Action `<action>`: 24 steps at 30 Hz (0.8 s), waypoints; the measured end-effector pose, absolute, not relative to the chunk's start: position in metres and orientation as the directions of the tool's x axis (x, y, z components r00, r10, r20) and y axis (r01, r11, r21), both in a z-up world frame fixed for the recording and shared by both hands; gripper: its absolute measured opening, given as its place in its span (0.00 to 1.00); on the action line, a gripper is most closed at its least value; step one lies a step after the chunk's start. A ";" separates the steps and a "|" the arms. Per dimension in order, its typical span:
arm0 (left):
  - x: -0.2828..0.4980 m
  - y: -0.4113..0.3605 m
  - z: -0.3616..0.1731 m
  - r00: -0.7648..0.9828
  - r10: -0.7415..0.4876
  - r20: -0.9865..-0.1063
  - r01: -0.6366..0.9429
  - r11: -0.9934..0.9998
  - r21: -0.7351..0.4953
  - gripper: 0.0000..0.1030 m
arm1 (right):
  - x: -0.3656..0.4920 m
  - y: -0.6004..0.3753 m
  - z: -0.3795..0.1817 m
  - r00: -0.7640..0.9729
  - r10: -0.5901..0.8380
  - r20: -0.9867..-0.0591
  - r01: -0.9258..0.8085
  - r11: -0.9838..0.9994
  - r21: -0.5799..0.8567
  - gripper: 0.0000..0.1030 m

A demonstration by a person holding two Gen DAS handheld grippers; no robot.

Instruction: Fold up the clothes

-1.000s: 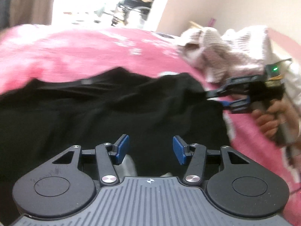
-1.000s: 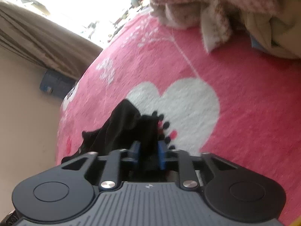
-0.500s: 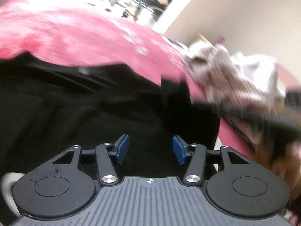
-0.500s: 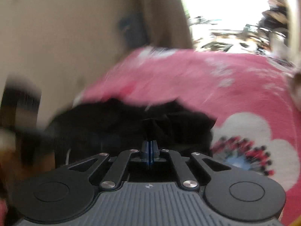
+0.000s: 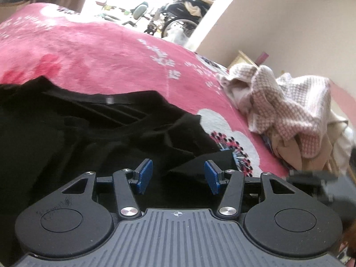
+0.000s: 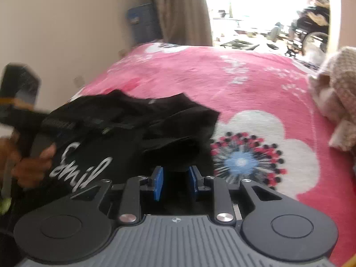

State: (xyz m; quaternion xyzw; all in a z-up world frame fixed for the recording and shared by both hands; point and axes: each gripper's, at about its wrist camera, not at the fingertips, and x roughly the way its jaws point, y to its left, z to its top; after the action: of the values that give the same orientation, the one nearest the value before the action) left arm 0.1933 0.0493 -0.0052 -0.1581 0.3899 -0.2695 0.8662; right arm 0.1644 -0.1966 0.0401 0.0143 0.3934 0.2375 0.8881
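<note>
**Ana:** Starting nearest: what is the right hand-held gripper [image 6: 174, 181] doing?

**Ben:** Its blue pads are parting, with a dark fold of the black T-shirt [image 6: 133, 131] just ahead of the gap and perhaps partly in it. No pad visibly presses cloth, so I judge it is letting a sleeve or side panel drop onto the body of the shirt.

**Ana:** And the left hand-held gripper [image 5: 178, 174]?

**Ben:** Jaws stand moderately wide, nothing pinched; it hangs over the shirt's near edge, likely waiting to take the next fold.

**Ana:** Where is the garment?

**Ben:** Spread on the bed, over a pink fleece blanket [image 6: 255, 84]. The shirt is soft, matte jersey, rumpled into loose ridges, with white script lettering [image 6: 82, 166] on it and a small tag at the neckband.

**Ana:** The bedding?

**Ben:** Plush and napped, printed with a white flower with a blue centre.

**Ana:** Further back?

**Ben:** A heap of checked pink-and-cream clothes [image 5: 289, 106] lies well apart, probably still to be folded. Beyond it, a plain wall and a bright doorway.
</note>
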 end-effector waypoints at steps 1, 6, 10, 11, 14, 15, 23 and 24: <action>0.191 0.046 -0.004 0.552 -0.595 -0.584 0.362 0.802 -0.475 0.50 | 0.168 -0.201 0.040 0.582 0.433 -0.689 -0.385 0.892 0.236 0.30; 0.166 0.028 0.006 0.563 -0.613 -0.554 0.543 0.780 -0.311 0.51 | 0.185 -0.224 0.034 0.566 0.458 -0.686 -0.241 0.887 0.393 0.30; 0.140 0.004 0.004 0.587 -0.578 -0.566 0.654 0.751 -0.088 0.51 | 0.183 -0.220 0.038 0.572 0.449 -0.687 -0.250 0.892 0.376 0.32; 0.137 0.002 0.003 0.580 -0.581 -0.571 0.667 0.741 -0.078 0.51 | 0.180 -0.216 0.041 0.580 0.447 -0.681 -0.281 0.895 0.348 0.32; 0.132 0.002 -0.001 0.565 -0.589 -0.578 0.681 0.728 -0.077 0.50 | 0.162 -0.191 0.051 0.594 0.449 -0.667 -0.439 0.876 0.199 0.32; 0.131 0.003 -0.002 0.563 -0.589 -0.580 0.684 0.726 -0.074 0.50 | 0.156 -0.182 0.054 0.594 0.451 -0.666 -0.495 0.858 0.140 0.32; 0.131 0.013 -0.006 0.636 -0.511 -0.578 0.655 0.753 0.056 0.50 | 0.134 -0.123 0.033 0.601 0.395 -0.695 -0.717 0.650 -0.251 0.25; 0.132 0.014 -0.007 0.637 -0.508 -0.580 0.653 0.755 0.057 0.50 | 0.135 -0.120 0.030 0.594 0.391 -0.702 -0.727 0.635 -0.261 0.21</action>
State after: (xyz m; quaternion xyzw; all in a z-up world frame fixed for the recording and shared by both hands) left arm 0.1317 0.0137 -0.0068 0.1319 0.2761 -0.3244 0.8951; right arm 0.1346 -0.1201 0.0298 -0.2726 0.3077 0.3288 0.8502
